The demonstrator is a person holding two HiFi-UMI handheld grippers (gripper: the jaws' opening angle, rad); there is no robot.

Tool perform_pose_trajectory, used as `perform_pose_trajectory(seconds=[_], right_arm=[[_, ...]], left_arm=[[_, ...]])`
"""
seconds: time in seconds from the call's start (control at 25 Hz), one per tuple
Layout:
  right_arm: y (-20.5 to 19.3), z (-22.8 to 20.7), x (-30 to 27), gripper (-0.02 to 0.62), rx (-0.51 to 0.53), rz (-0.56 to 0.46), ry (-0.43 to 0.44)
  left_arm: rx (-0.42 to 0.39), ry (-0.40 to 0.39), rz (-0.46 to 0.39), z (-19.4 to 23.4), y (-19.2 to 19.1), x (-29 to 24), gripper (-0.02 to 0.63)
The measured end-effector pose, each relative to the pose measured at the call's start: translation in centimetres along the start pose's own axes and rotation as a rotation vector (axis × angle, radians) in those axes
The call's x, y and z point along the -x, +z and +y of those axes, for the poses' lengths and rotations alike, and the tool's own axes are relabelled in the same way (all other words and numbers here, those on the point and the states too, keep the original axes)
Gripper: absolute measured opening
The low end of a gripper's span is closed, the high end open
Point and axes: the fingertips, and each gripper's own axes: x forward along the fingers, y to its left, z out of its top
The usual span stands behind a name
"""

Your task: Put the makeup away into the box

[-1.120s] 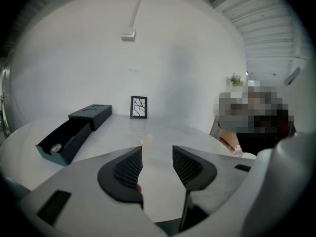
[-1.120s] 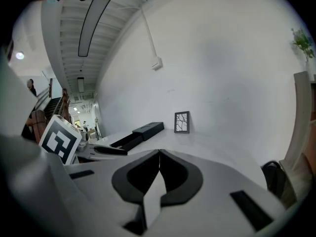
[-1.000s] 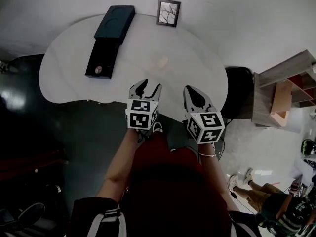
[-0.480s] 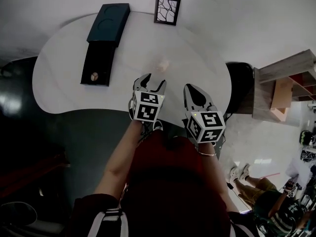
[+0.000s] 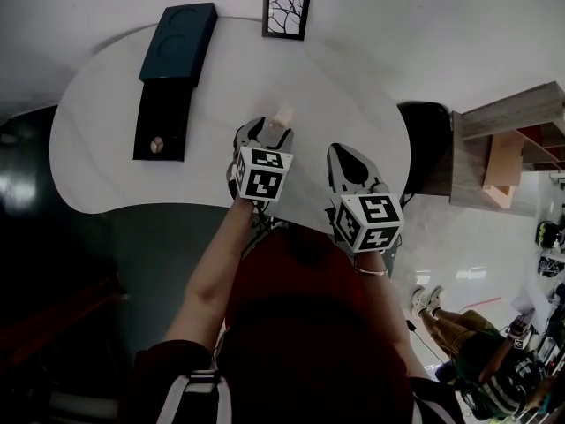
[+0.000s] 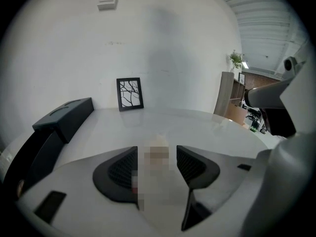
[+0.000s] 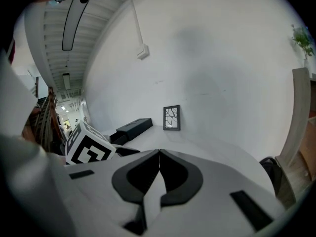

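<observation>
Makeup, one small pale piece (image 5: 283, 113), lies on the white rounded table (image 5: 353, 78) well to the right of the open dark box (image 5: 161, 117). It sits between the jaws of the left gripper (image 5: 267, 132), which are opening wide and do not press it. The right gripper (image 7: 159, 152), farther right of the box, has its jaws shut together on nothing. The box lid (image 5: 179, 42) lies just beyond the box, and a picture frame (image 5: 287, 12) stands right of it by the white wall. A wooden shelf (image 5: 512, 144) stands far right of the box.
</observation>
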Motion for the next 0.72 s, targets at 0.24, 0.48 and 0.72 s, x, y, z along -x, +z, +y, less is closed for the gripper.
perform_pose_trajectory(seconds=[0.24,0.48,0.72], right_arm=[[0.0,-1.4,-1.0,0.014,-0.010,0.021,0.016],[0.3,-2.1,-2.3,0.014,-0.018,0.035,0.044],[0.5,-2.8,-2.8,0.014,-0.020,0.042,0.073]], left_arm=[[-0.012,0.007,0.040,0.1,0.4,-1.9,0.241],[-0.006,0.012,0.077,0.0,0.2,-2.9,0.239],[0.007,0.034,0.096,0.0,0.0,-3.4,0.209]])
